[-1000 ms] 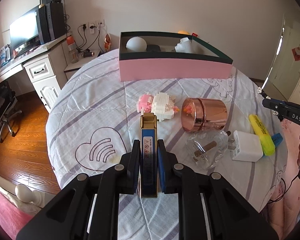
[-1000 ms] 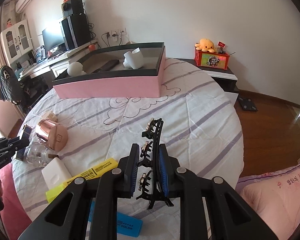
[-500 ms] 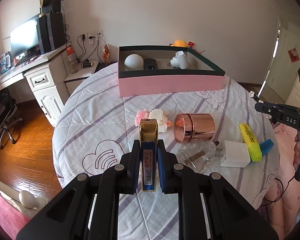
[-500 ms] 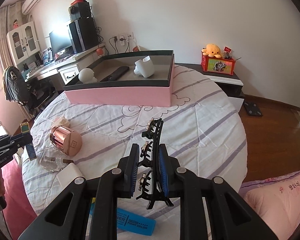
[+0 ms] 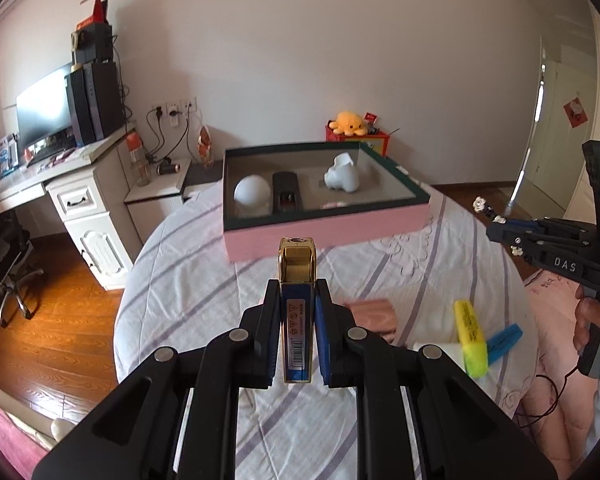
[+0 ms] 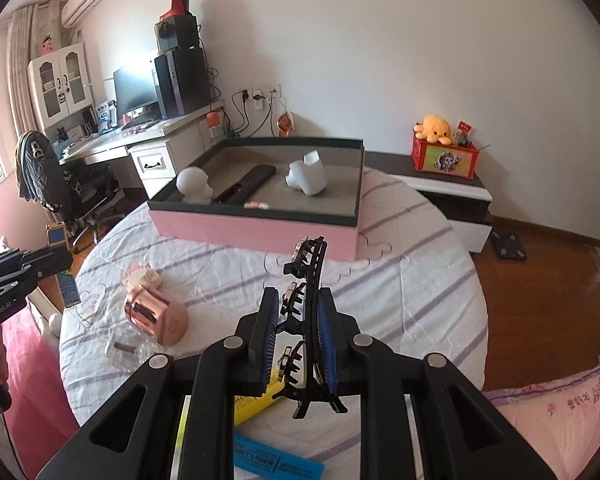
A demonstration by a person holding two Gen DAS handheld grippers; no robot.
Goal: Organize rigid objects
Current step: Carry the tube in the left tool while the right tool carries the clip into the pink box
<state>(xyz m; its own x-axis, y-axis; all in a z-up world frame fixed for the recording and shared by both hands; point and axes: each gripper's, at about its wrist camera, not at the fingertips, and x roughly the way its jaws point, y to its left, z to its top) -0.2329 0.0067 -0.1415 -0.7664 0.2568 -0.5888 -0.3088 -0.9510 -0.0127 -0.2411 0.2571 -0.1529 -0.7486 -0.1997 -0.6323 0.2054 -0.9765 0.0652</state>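
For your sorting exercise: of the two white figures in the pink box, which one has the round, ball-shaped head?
The white figure at the box's left end, beside the black remote; the other is angular.

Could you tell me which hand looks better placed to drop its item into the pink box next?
Probably left: the left gripper holds its lighter aimed at the pink box.

Glossy gold-blue lighter (image 5: 297,312), matt plastic hair clip (image 6: 308,320), prob. cloth bedspread (image 6: 400,280).
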